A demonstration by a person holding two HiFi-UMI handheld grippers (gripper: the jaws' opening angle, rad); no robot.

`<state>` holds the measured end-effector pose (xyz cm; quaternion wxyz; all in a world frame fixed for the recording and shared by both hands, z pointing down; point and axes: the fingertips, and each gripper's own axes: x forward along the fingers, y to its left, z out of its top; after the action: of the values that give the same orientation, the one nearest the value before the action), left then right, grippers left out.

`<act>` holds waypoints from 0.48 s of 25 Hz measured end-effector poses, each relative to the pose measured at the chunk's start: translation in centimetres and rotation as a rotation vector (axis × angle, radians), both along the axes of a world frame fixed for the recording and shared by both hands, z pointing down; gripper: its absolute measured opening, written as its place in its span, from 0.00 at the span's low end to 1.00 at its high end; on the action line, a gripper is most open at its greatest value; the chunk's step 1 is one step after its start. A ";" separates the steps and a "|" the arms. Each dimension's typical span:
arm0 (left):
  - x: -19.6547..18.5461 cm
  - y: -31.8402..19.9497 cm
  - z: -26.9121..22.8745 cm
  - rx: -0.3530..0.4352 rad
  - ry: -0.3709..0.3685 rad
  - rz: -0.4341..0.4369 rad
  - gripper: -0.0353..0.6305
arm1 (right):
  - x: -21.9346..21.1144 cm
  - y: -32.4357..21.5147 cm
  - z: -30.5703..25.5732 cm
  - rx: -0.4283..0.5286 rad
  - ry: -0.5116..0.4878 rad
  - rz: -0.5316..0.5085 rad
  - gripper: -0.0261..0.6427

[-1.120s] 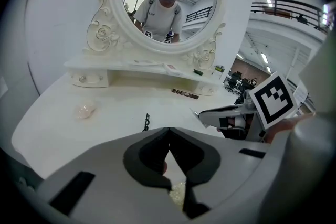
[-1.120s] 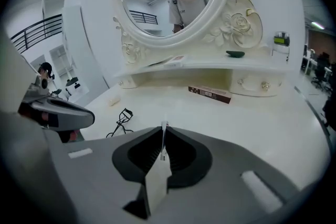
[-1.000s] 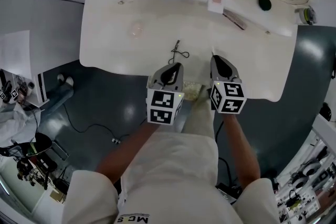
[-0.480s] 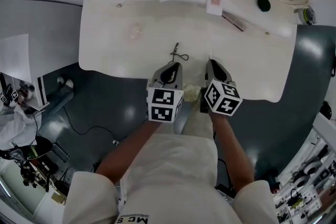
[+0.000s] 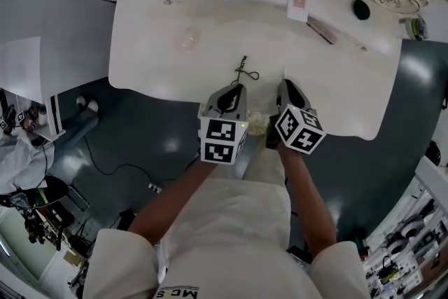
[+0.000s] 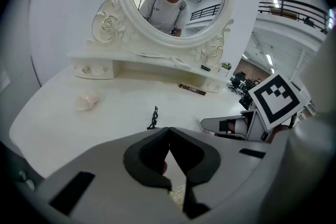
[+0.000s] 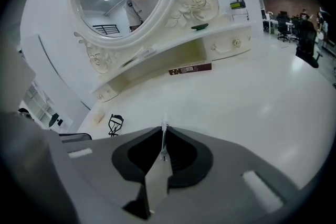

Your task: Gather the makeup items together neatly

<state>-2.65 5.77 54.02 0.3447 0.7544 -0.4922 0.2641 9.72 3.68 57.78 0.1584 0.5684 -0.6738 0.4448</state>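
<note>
On the white desk (image 5: 154,66), the pink puff (image 5: 187,38) lies at the left, and the black eyelash curler (image 5: 243,71) sits just ahead of your left tongs (image 6: 168,131), which are closed together on nothing. Your right tongs (image 7: 164,132), beside them at the desk's near edge, are clamped on a thin silvery tool (image 7: 156,181). The pink box (image 5: 299,1) and brown stick (image 5: 325,31) lie well beyond.
</note>
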 end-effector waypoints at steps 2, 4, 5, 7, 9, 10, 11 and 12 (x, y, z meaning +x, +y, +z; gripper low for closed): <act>-0.2 0.0 -0.1 0.003 0.000 -0.005 0.07 | -0.1 0.0 0.0 0.003 0.014 -0.002 0.08; -0.4 0.0 -0.1 0.004 0.000 -0.008 0.07 | -0.1 0.0 0.0 0.004 0.028 -0.008 0.09; -0.4 0.1 -0.1 0.003 0.001 -0.008 0.07 | -0.2 0.1 0.0 0.005 0.034 -0.013 0.09; -0.5 0.2 0.1 -0.002 0.004 -0.012 0.07 | -0.4 0.2 0.1 0.006 0.038 -0.032 0.09; -0.6 0.5 0.2 -0.009 0.003 -0.017 0.07 | -0.6 0.3 0.1 0.010 0.036 -0.054 0.09; -0.7 0.6 0.2 -0.010 0.001 -0.017 0.07 | -0.7 0.4 0.0 0.014 0.032 -0.063 0.09; -0.6 0.7 0.2 -0.008 0.000 -0.016 0.07 | -0.8 0.4 0.0 0.016 0.023 -0.072 0.10; -0.5 0.7 0.2 -0.006 0.000 -0.014 0.07 | -0.9 0.5 -0.1 0.018 0.012 -0.079 0.10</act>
<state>-3.18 6.48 54.18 0.3491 0.7499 -0.4966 0.2631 8.86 4.19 57.72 0.1746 0.5454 -0.6987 0.4288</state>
